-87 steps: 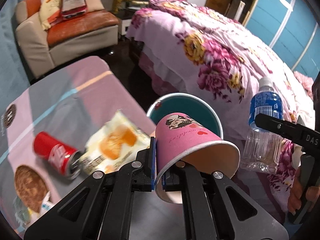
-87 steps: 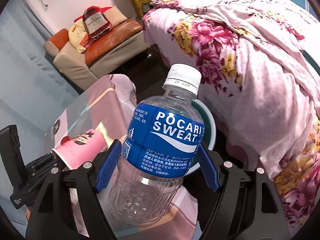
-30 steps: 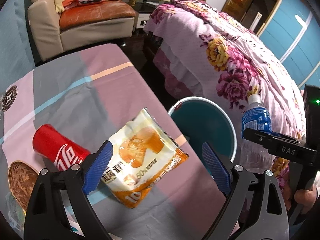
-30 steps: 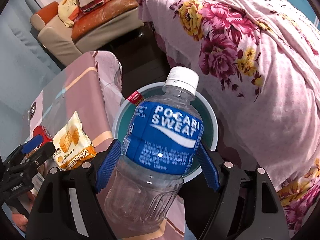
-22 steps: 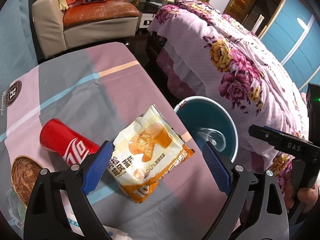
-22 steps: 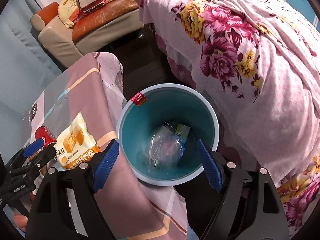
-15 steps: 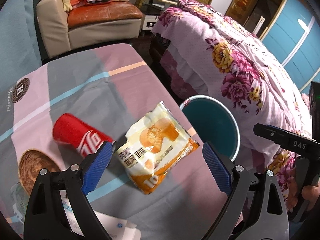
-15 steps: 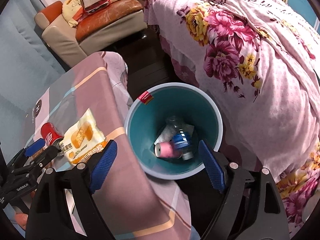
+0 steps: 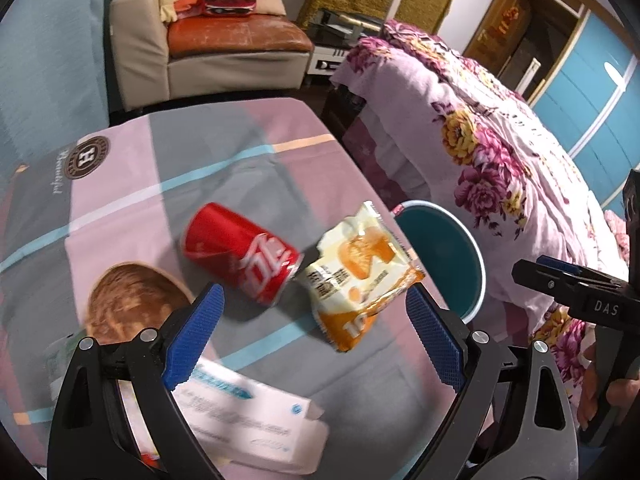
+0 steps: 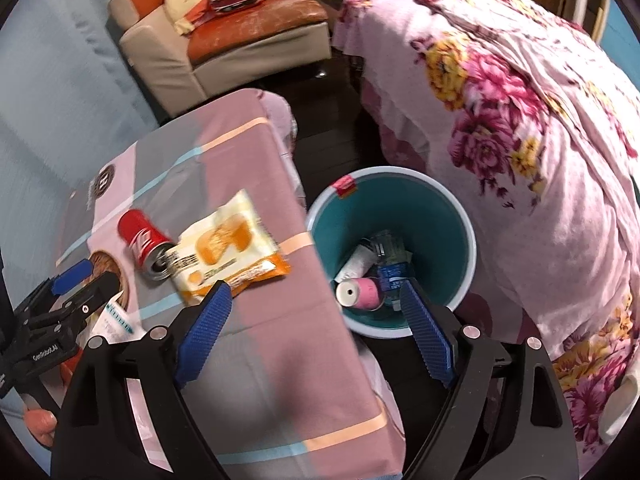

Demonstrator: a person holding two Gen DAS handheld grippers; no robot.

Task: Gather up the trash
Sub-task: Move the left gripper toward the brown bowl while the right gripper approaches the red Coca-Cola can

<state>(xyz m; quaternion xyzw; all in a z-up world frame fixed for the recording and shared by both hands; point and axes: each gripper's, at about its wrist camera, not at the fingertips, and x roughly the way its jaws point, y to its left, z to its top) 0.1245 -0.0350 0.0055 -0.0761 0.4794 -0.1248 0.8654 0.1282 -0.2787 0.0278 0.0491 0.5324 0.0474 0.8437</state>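
Wrapper (image 9: 362, 270), light, crinkly, slippery, lies between empty wide-open left gripper (image 9: 316, 342) jaws; pinch its edge. Right gripper (image 10: 316, 330) likewise agape, empty.

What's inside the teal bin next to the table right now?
The teal bin holds a pink paper cup, a blue-labelled plastic bottle and something white. Whatever lies beneath them is covered.
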